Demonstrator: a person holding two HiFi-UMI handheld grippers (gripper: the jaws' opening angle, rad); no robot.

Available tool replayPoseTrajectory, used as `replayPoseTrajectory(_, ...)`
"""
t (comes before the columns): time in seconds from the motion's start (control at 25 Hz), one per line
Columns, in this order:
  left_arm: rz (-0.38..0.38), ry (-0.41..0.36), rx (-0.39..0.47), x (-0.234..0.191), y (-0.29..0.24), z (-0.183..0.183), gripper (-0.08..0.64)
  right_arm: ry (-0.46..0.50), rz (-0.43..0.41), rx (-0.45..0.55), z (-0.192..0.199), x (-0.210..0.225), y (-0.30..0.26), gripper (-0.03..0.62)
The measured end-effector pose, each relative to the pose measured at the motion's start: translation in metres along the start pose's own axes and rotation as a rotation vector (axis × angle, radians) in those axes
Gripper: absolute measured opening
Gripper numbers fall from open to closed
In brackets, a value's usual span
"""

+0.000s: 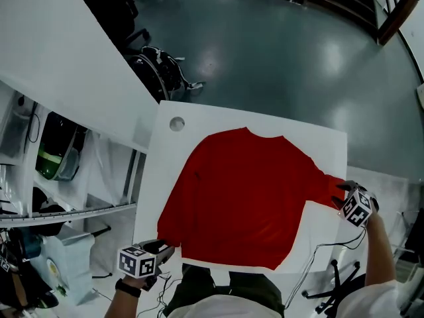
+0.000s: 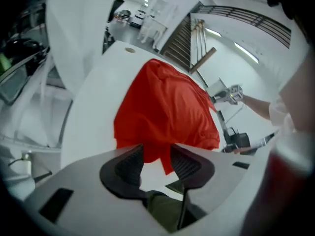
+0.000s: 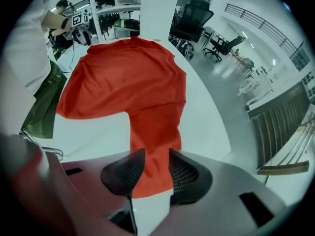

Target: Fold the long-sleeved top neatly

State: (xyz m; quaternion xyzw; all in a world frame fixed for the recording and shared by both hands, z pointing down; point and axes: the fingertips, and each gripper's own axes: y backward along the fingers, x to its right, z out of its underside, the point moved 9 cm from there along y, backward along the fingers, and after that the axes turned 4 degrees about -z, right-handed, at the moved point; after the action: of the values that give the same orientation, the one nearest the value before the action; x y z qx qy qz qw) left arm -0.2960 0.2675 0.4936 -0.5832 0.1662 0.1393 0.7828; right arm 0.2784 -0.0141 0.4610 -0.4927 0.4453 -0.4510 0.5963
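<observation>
Left gripper [image 2: 156, 150] clamps left cuff [image 2: 155, 156], right gripper [image 3: 156, 151] clamps right cuff [image 3: 153, 183]; only head view shows top [image 1: 245, 191] spread flat on table [image 1: 162, 158].

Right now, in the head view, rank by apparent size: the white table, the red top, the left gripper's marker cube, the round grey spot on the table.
1. White table
2. Red top
3. Left gripper's marker cube, though it sits nearer the camera, which flatters its size
4. Round grey spot
</observation>
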Motion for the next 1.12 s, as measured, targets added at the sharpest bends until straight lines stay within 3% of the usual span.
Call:
replayPoseTrajectory(0.16,-0.086,0.188,0.068,-0.037,0.002,0.005,0.176,0.018,-0.016,0.047,-0.025,-0.014,0.002,0.161)
replayPoseTrajectory(0.28,-0.119,0.242,0.063,-0.049,-0.006,0.010,0.186,0.039,-0.023,0.085,-0.044,-0.026,0.004,0.158)
replayPoseTrajectory(0.48,-0.125,0.245,0.068,-0.048,-0.017,0.008,0.185,0.052,-0.052,0.143,-0.066,-0.045,0.006,0.150)
replayPoseTrajectory(0.6,-0.152,0.251,0.079,-0.051,-0.017,0.011,0.141,0.050,-0.069,0.160,-0.072,-0.054,0.004,0.146)
replayPoseTrajectory(0.72,-0.182,0.280,0.080,-0.061,-0.018,0.020,0.036,0.041,-0.086,0.175,-0.078,-0.061,0.000,0.143)
replayPoseTrajectory(0.8,-0.182,0.257,0.081,-0.062,-0.017,0.018,0.028,0.036,-0.093,0.184,-0.082,-0.065,-0.002,0.141)
replayPoseTrajectory(1.12,-0.232,0.227,0.192,-0.106,0.029,-0.032,0.023,0.017,-0.120,0.216,-0.095,-0.075,-0.008,0.135)
